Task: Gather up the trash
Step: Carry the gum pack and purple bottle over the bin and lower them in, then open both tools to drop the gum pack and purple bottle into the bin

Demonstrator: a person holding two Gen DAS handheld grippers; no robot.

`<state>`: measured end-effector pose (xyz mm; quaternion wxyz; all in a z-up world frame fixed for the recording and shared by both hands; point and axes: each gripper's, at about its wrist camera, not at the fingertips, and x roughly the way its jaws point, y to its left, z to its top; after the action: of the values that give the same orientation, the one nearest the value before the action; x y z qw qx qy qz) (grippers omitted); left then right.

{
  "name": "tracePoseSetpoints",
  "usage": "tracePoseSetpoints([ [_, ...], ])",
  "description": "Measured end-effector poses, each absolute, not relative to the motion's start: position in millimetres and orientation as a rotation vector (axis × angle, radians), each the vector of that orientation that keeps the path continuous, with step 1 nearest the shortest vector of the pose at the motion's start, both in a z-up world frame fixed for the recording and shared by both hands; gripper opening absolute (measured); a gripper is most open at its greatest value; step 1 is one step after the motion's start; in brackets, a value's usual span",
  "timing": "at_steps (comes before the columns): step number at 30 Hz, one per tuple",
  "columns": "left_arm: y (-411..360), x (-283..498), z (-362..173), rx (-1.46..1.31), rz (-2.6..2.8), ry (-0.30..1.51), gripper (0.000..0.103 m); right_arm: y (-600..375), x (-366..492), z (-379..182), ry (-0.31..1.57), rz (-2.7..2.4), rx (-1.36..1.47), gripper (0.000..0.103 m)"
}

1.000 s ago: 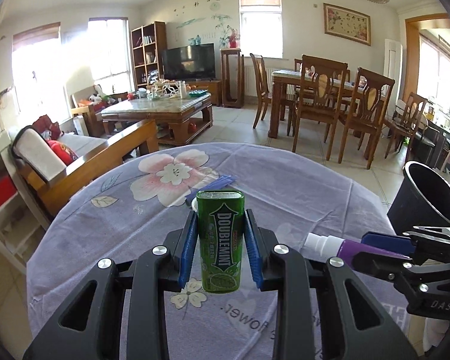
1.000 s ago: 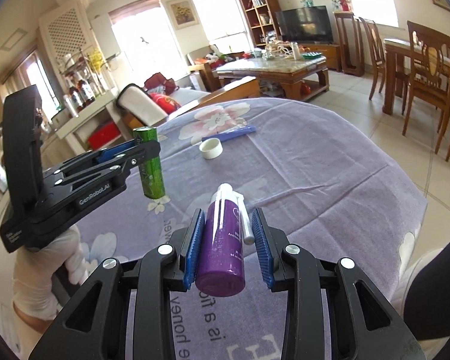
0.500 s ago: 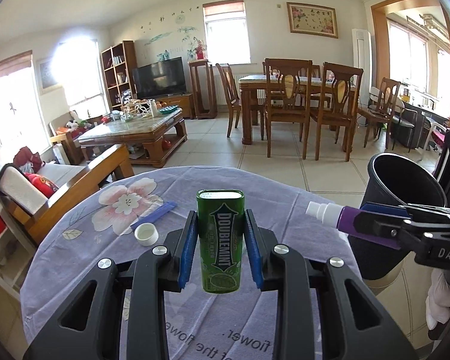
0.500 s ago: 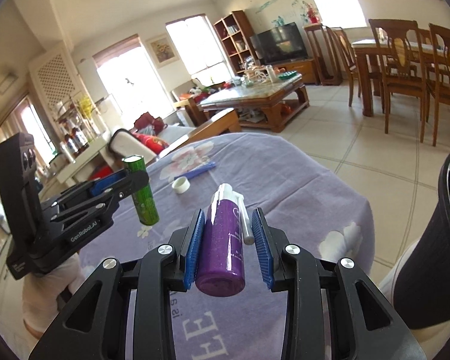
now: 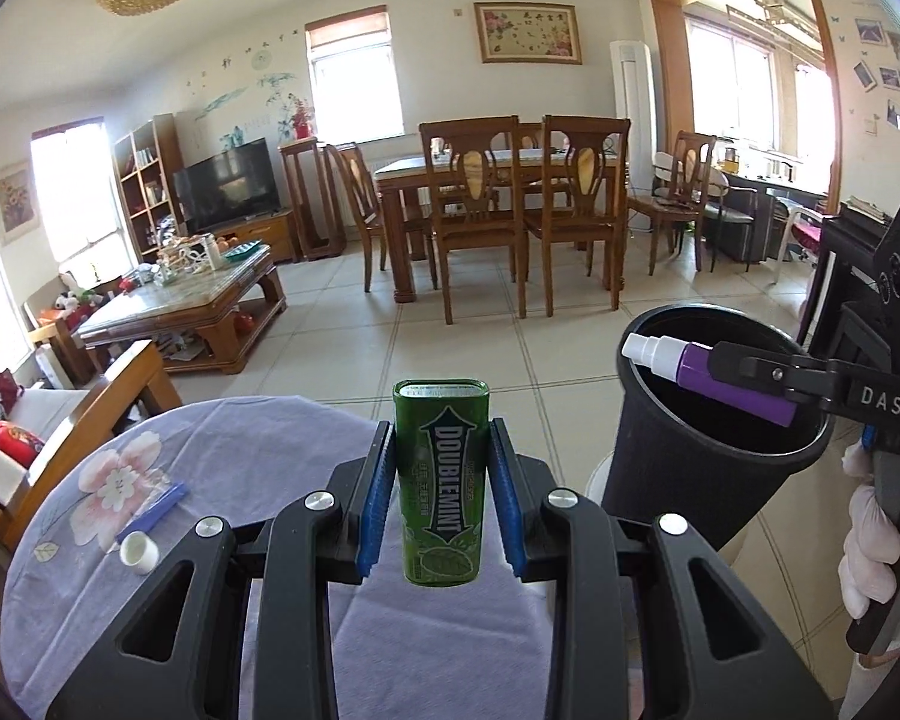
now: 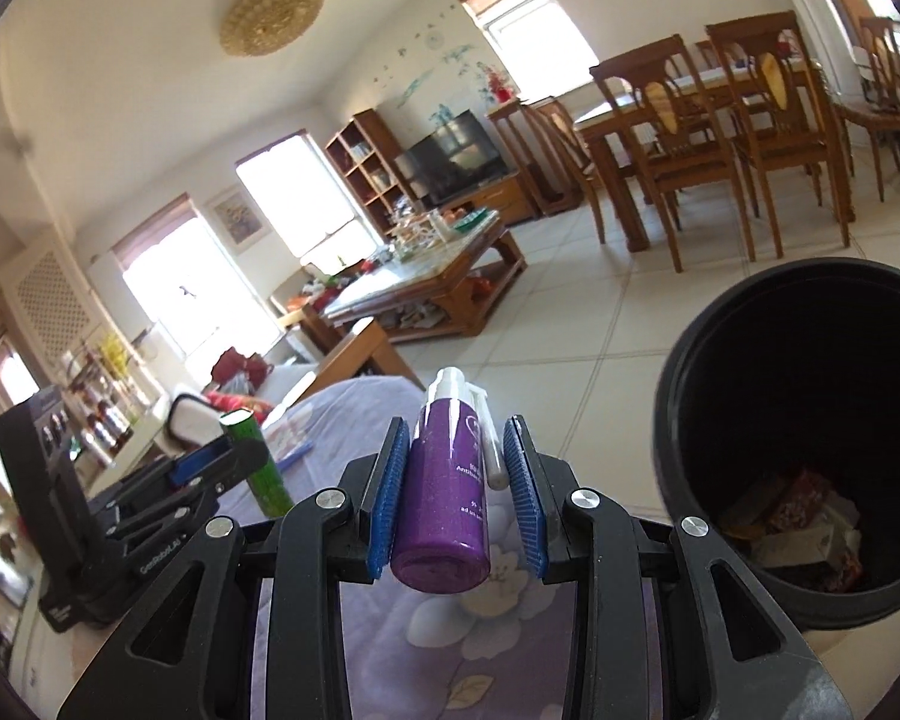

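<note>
My left gripper (image 5: 441,480) is shut on a green Doublemint tin (image 5: 441,483), held upright above the table's right edge. My right gripper (image 6: 456,480) is shut on a purple spray bottle (image 6: 447,498) with a white nozzle. In the left wrist view the purple bottle (image 5: 732,375) hangs over the mouth of the black trash bin (image 5: 678,468). The bin (image 6: 744,408) stands right of the table and holds some wrappers (image 6: 804,522). The left gripper with the tin (image 6: 258,462) shows at the left in the right wrist view.
A purple flowered tablecloth (image 5: 240,456) covers the round table. A white cap (image 5: 139,552) and a blue strip (image 5: 153,510) lie on it at the left. A sofa, a coffee table (image 5: 180,312), and a dining table with chairs (image 5: 510,210) stand beyond on the tiled floor.
Both grippers have swung right, toward the bin, still holding their items. The purple bottle has gone from beside the bin to over its mouth.
</note>
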<state>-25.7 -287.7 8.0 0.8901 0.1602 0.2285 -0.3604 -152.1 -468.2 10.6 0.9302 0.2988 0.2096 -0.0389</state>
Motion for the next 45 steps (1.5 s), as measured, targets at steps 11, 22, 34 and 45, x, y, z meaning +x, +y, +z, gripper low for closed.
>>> tracePoseSetpoints([
  [11, -396.1, -39.0, -5.5, 0.219, -1.1, 0.525, 0.031, -567.4, -209.9, -17.2, 0.378, -0.353, 0.706, 0.033],
  [22, -471.3, -37.8, -59.6, 0.234, -1.203, 0.698, 0.031, -613.8, -231.8, -60.4, 0.454, -0.62, 0.73, 0.034],
  [34, -485.6, -54.4, -79.8, 0.334, -1.174, 0.73, 0.031, -614.2, -230.7, -71.9, 0.48, -0.66, 0.765, 0.034],
  [45, -487.6, -63.3, -83.2, 0.392, -1.16, 0.717, 0.032, -613.2, -230.3, -77.4, 0.486, -0.675, 0.768, 0.034],
])
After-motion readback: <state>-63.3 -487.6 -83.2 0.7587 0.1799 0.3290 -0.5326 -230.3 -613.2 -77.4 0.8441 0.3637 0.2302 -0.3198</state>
